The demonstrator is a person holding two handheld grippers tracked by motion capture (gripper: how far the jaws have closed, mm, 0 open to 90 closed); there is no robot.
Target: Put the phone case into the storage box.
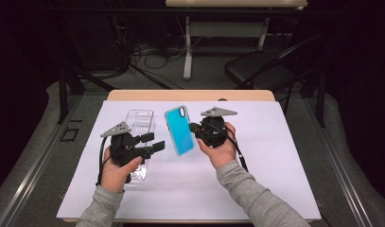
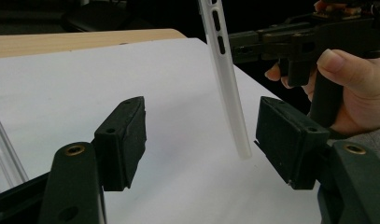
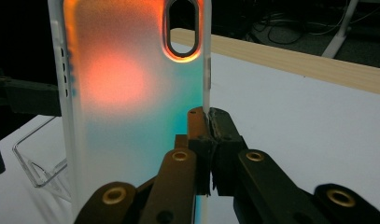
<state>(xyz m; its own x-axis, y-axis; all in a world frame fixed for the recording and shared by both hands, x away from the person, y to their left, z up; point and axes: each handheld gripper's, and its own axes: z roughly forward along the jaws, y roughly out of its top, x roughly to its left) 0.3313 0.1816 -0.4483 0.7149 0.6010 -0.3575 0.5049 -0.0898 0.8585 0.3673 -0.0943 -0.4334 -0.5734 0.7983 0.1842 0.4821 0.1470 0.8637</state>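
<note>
Blue phone case (image 1: 179, 130) hangs pinched by the right gripper (image 1: 198, 128); the spread left gripper (image 1: 154, 143) should close squarely on its lower edge.

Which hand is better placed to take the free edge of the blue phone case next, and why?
Left. The left gripper stands open with the phone case edge between its fingers, untouched. The right gripper is shut on the case's other edge, holding it.

1 blue phone case (image 1: 179, 130), 1 clear plastic box (image 1: 139, 127) at its 9 o'clock, 2 grippers, left gripper (image 1: 154, 142), right gripper (image 1: 194, 128), 1 white sheet (image 1: 275, 156), 1 wooden table (image 1: 190, 95), 1 black chair (image 1: 256, 68) at 1 o'clock
</note>
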